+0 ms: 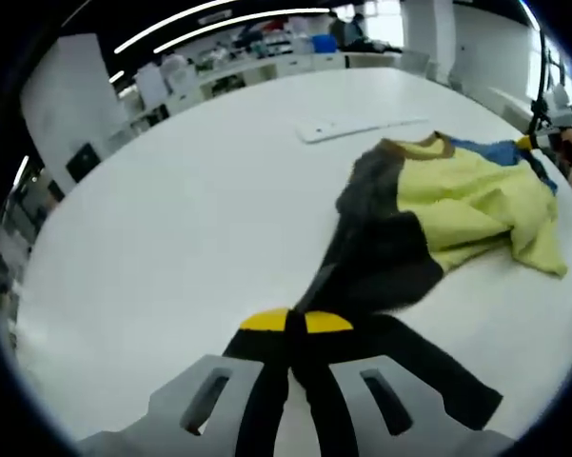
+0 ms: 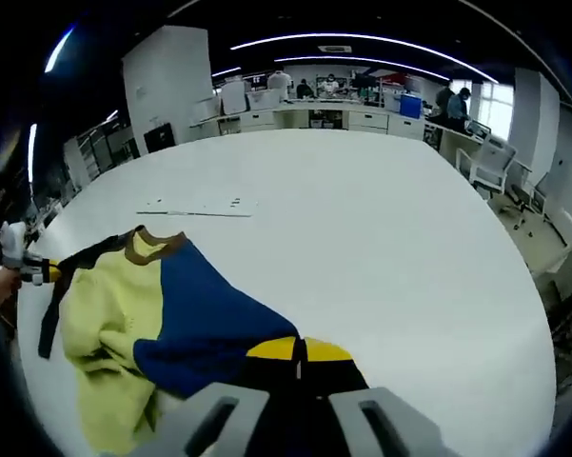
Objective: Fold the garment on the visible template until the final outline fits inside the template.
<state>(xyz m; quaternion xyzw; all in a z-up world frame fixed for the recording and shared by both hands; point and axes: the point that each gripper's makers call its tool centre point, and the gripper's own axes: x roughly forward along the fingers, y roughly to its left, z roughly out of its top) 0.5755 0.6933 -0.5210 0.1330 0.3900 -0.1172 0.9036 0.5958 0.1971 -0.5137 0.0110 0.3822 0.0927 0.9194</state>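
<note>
Both grippers are gripping the garment (image 1: 428,209) as I'm watching it lying crumpled on the white worktop (image 1: 190,219). In the left gripper view, my left gripper (image 1: 295,328) is keeping its jaws pressed together on a dark sleeve end, and the yellow and dark body is trailing away toward the other gripper (image 1: 542,138) at the far edge. In the right gripper view, my right gripper (image 2: 300,354) is pinching a dark edge beside the blue panel of the garment (image 2: 200,314), its jaws closed on the cloth. A flat white strip (image 2: 198,206) is lying on the worktop (image 2: 381,238) beyond the collar, apart from the cloth.
</note>
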